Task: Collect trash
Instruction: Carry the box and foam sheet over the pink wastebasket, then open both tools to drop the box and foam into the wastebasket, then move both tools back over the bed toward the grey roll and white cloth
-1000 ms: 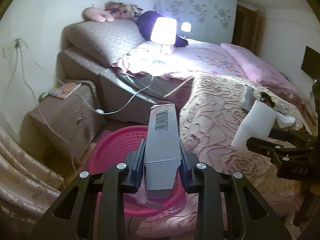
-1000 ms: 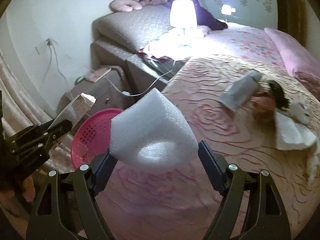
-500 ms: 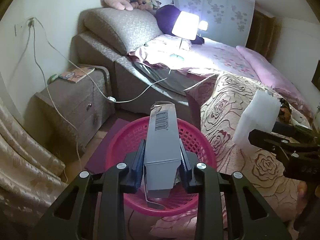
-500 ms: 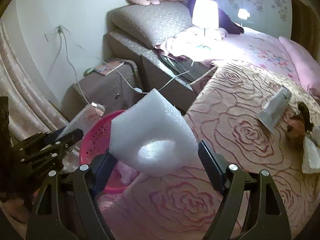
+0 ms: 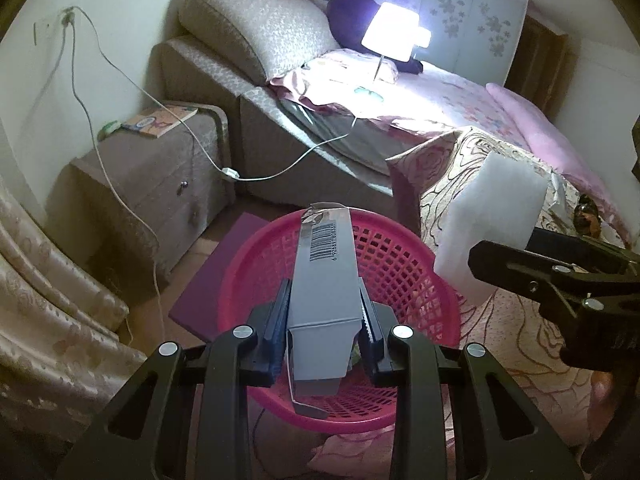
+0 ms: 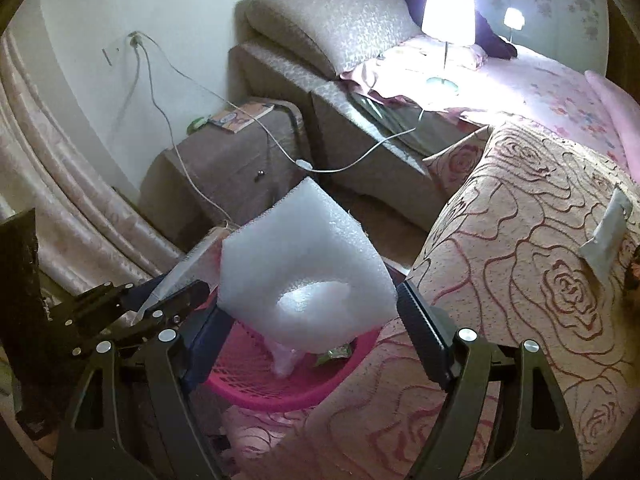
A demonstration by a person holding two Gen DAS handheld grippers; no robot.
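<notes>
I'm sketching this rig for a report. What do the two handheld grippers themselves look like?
Both the left gripper and right gripper are matte black frames with triangular cut-outs and round silver bolt heads. The fingers carry dark blue ribbed pads. The right one shows faint lettering on its side, unreadable. No cables or sleeves show.

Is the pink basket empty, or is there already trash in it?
Not empty. In the right wrist view, the pink basket already holds a pale crumpled piece and a green wrapper.
</notes>
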